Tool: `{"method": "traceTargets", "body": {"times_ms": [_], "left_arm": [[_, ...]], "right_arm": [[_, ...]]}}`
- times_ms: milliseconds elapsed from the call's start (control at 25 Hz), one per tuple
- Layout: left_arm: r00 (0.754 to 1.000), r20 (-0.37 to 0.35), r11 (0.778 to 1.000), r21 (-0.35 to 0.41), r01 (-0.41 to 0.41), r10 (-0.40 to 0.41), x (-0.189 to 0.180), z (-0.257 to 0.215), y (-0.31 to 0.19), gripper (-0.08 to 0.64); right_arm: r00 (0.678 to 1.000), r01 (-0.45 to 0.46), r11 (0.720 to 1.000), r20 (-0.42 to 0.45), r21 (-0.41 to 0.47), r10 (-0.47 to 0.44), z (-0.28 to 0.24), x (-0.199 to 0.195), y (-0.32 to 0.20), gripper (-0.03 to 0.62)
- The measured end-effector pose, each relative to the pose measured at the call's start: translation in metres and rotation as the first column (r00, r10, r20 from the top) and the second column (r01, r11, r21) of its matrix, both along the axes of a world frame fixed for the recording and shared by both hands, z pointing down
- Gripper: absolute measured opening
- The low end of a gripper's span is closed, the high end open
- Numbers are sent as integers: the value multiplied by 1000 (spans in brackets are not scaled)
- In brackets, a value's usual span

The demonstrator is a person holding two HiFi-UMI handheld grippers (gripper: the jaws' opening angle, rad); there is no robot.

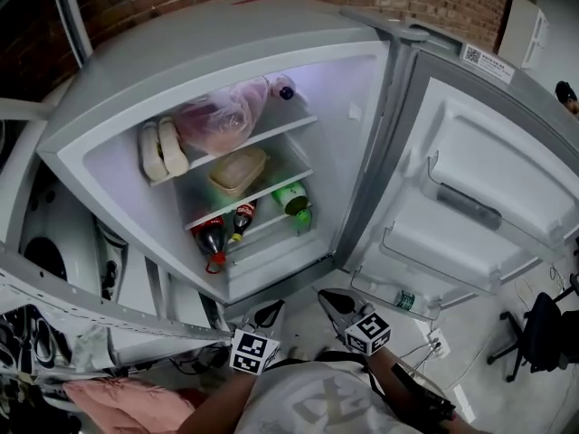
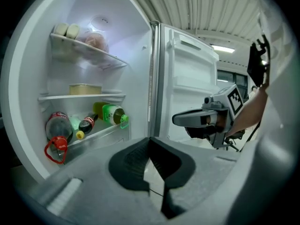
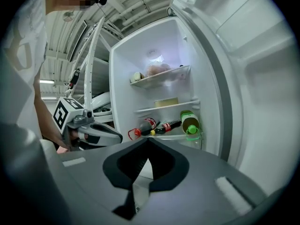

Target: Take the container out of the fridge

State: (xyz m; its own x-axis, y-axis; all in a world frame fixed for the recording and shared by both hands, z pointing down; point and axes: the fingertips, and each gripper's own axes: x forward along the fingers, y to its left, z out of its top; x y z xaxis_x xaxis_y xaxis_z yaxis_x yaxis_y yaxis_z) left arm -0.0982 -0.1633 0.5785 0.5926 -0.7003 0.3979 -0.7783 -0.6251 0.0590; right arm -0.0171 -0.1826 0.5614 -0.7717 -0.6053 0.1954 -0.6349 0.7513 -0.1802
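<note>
The fridge [image 1: 226, 52] stands open in front of me. A beige lidded container [image 1: 238, 171] rests on its middle shelf, and I see the container [image 2: 85, 89] in the left gripper view and the container [image 3: 166, 101] in the right gripper view too. My left gripper [image 1: 269, 313] hangs below the fridge's bottom edge, shut and empty. My right gripper [image 1: 336, 304] is beside it, also shut with nothing in it. Both are well short of the shelves. In its own view the left gripper [image 2: 150, 139] points at the fridge's right edge; the right gripper [image 3: 148, 140] points at the lower shelf.
A pink bag [image 1: 220, 116] and two pale rolls [image 1: 162, 149] fill the top shelf. Cola bottles [image 1: 213, 236] and a green bottle [image 1: 293, 200] lie on the lower shelf. The door [image 1: 470, 179] swings open to the right, a bottle [image 1: 404, 300] in its bottom rack. An office chair [image 1: 543, 328] stands at far right.
</note>
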Motion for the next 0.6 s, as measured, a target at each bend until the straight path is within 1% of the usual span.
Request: {"method": "traceTargets", "body": {"times_ms": [240,480,600], "left_arm": [[997,58,998,57,39,-42,-15,-13,-25,2],[992,85,991,104,83,-92,-24,-34,-65,1],[987,114,985,139,98,-114,-26,-48,-88,2]], "right_arm": [[1000,17,1000,-4,-2,-17,-3,-13,-18,8],[999,37,999,-16,-1,-37,-9,-23,-35,8],[999,53,999,-11,3,-53,-11,-24,-43,8]]}}
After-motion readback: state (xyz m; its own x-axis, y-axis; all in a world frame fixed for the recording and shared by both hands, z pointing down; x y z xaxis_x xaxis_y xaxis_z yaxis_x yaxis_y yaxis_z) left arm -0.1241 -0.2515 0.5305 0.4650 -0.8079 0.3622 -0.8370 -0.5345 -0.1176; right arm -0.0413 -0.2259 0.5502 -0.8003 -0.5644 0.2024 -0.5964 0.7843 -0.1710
